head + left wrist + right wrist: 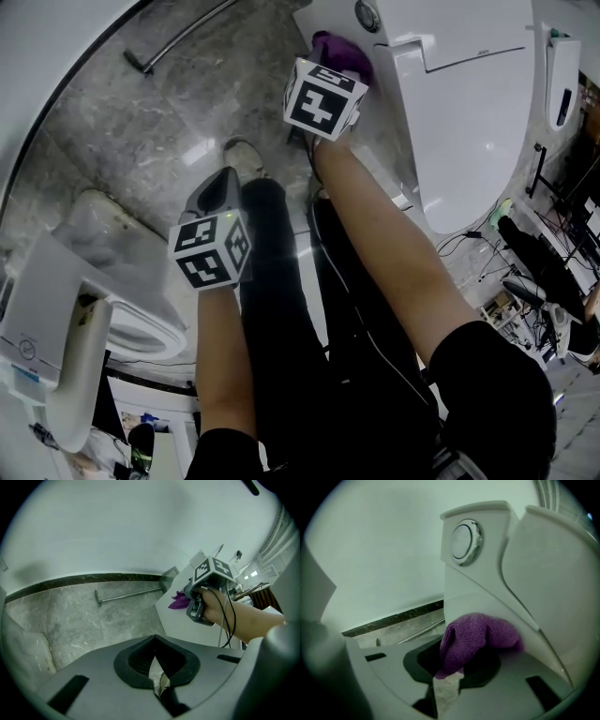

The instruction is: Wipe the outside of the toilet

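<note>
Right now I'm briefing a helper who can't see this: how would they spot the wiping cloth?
Find the white toilet with the round chrome flush button on its tank. Close to that button, by the tank's side, the right hand-held gripper pinches a bunched purple cloth. It is the only purple, soft thing among white and grey.

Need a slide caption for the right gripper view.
Right gripper shut on a purple cloth at the white toilet's side, below the round flush button.

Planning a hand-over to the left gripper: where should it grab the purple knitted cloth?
Probably the free bulge of the purple knitted cloth beyond the right gripper, approached from the open floor side; the white toilet tank blocks the other side.
</note>
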{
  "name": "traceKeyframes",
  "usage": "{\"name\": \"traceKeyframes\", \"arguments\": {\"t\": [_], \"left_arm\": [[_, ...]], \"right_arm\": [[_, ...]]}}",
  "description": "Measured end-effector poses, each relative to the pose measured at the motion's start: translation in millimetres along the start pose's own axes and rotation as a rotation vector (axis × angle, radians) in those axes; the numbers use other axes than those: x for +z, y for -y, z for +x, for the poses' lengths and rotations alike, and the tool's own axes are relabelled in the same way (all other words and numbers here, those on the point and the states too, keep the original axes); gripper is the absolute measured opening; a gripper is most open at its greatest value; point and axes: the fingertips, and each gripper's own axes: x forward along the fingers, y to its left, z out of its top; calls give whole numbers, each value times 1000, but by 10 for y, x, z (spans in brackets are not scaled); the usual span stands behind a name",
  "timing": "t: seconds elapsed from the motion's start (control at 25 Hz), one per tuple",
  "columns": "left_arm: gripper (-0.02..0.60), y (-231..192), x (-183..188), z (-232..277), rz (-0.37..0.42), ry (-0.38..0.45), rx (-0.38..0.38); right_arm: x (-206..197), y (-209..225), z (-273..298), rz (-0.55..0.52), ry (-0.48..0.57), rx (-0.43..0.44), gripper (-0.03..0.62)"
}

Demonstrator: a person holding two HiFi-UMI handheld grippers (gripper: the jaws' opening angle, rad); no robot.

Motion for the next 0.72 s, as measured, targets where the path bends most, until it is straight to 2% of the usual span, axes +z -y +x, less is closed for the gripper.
{"name": "traceKeyframes", "arguments": {"t": [0.2,0.44,0.72], "left_arm": [[-3,-66,138,15,6,-3,-11],[-3,-158,293,-7,18,2,-10],[-3,-184,391,-129,28,26,-5]], "right_arm": [[248,-168,110,2,25,18,63],[531,-407,236,-32,86,102,63],[663,-573,219,-85,146,214,63]]}}
